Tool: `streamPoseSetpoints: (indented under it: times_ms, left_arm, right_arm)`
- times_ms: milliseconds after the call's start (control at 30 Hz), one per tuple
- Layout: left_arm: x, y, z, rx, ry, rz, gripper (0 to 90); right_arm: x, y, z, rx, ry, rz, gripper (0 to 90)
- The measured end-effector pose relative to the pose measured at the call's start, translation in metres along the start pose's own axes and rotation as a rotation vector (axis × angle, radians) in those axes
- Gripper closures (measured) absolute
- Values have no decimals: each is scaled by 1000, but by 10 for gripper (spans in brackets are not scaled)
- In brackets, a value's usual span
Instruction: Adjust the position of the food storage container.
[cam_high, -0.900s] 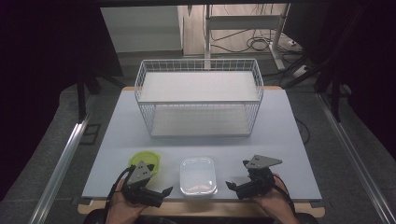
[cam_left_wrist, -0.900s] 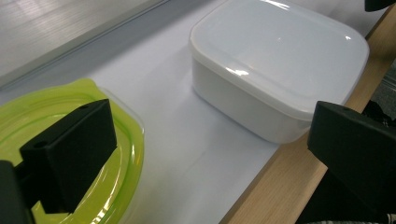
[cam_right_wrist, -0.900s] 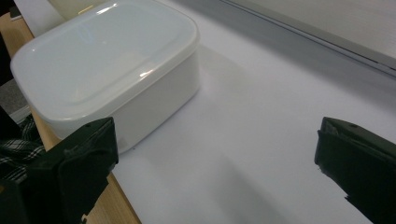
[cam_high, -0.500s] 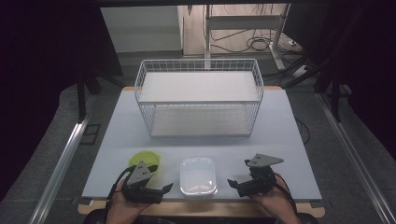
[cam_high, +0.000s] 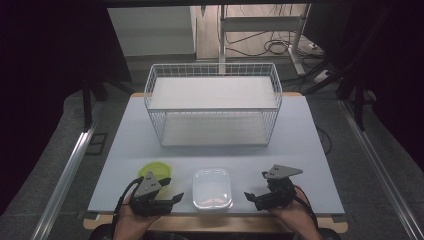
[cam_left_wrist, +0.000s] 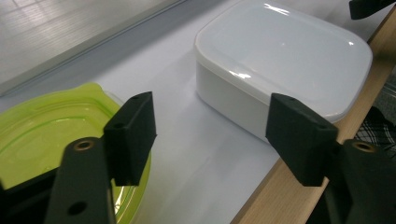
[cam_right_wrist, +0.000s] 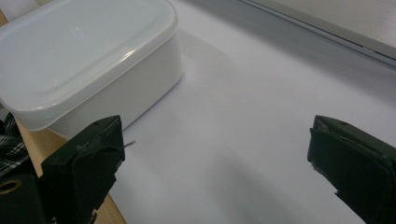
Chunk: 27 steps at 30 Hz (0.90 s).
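A white lidded plastic container (cam_high: 212, 187) sits at the table's front edge, between my two grippers. A lime-green translucent lid (cam_high: 156, 172) lies flat to its left. My left gripper (cam_high: 172, 200) rests low by the green lid, pointing right toward the container, jaws open and empty. In the left gripper view the container (cam_left_wrist: 280, 51) lies ahead of the gripper (cam_left_wrist: 215, 135), with the green lid (cam_left_wrist: 46, 135) under the left jaw. My right gripper (cam_high: 252, 199) points left at the container and is open wide. In its own view the gripper (cam_right_wrist: 215, 154) is empty, with the container (cam_right_wrist: 79, 51) at upper left.
A white wire basket (cam_high: 212, 105) with two solid shelves stands across the back half of the white table (cam_high: 300, 150). The wooden front edge (cam_left_wrist: 275, 196) runs just beneath both grippers. Metal rails flank the table on the floor.
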<state>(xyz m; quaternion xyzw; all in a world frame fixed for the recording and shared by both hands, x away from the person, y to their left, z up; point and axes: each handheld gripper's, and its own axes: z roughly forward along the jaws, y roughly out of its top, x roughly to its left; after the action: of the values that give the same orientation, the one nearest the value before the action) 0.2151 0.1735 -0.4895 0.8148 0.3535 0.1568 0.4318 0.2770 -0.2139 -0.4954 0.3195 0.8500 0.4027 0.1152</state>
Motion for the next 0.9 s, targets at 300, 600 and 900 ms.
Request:
streamPoseSetpoints:
  times_ms: [300,600,900]
  left_arm:
    - [10,2,3,-3,15,-52,811]
    - [22,-3,8,40,19,-108,894]
    - [35,-9,9,68,40,-132,894]
  right_arm:
    - [-2,-2,2,29,-3,6,68]
    - [-3,-2,0,21,-8,5,79]
    - [-3,-2,2,31,-7,4,87]
